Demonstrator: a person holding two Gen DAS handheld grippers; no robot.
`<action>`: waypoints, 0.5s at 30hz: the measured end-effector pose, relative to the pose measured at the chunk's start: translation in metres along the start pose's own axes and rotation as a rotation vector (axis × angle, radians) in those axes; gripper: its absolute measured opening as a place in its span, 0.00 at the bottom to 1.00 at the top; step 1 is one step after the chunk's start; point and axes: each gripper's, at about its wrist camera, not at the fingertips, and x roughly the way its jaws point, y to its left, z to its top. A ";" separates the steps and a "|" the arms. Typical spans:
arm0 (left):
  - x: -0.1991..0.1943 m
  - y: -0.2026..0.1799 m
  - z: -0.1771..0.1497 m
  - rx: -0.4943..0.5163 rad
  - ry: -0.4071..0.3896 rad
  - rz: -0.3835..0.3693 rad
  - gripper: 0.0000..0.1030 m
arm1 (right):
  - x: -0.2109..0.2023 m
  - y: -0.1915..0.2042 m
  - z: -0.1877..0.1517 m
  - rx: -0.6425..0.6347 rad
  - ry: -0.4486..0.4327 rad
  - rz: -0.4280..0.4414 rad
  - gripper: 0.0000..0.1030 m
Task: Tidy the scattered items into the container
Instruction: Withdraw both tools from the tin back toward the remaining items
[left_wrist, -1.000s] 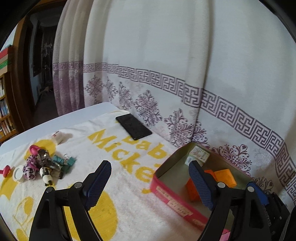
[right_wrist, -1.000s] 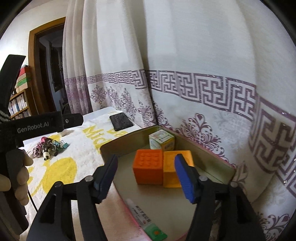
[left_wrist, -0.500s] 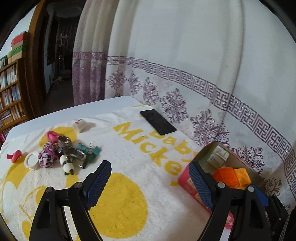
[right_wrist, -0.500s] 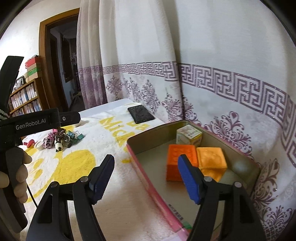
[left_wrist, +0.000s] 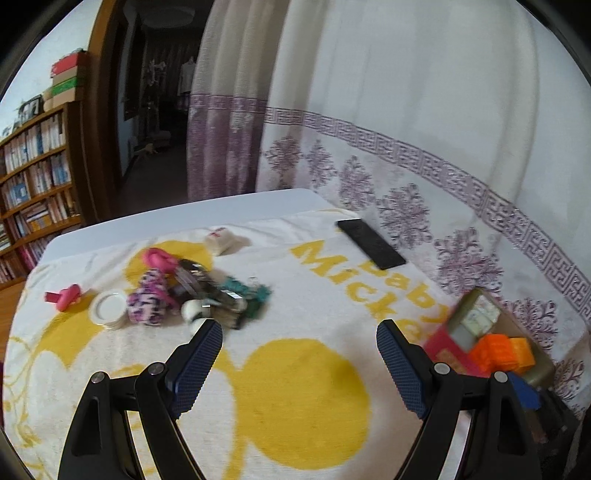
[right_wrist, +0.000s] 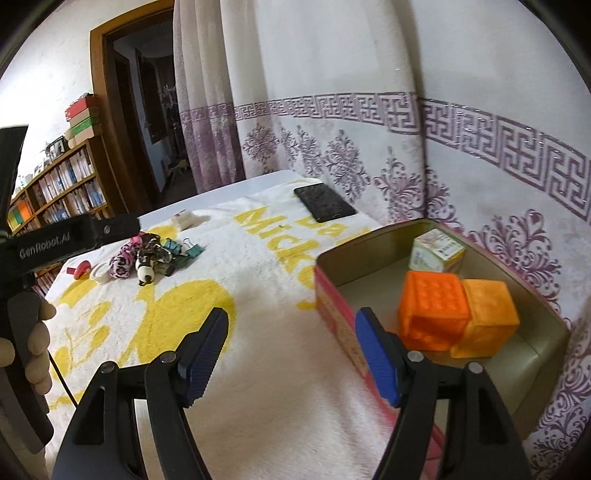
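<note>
We find the left gripper (left_wrist: 299, 363) spread wide and empty above the towel (left_wrist: 306, 387); the keychain cluster (left_wrist: 192, 291) lies just beyond its left finger. The right gripper (right_wrist: 291, 354), likewise released, hangs beside the tin (right_wrist: 546, 354).

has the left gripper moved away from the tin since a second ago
Yes. The left gripper has swung left: the tin slid from between its fingers to the right edge, toward the clutter pile.
</note>
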 end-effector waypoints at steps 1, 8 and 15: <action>0.000 0.007 -0.001 0.000 0.002 0.016 0.85 | 0.001 0.002 0.001 -0.003 0.002 0.006 0.73; 0.000 0.066 -0.009 -0.096 0.012 0.108 0.85 | 0.018 0.026 0.013 -0.028 0.026 0.066 0.73; 0.004 0.111 -0.016 -0.170 0.004 0.219 0.85 | 0.050 0.057 0.034 -0.075 0.056 0.133 0.73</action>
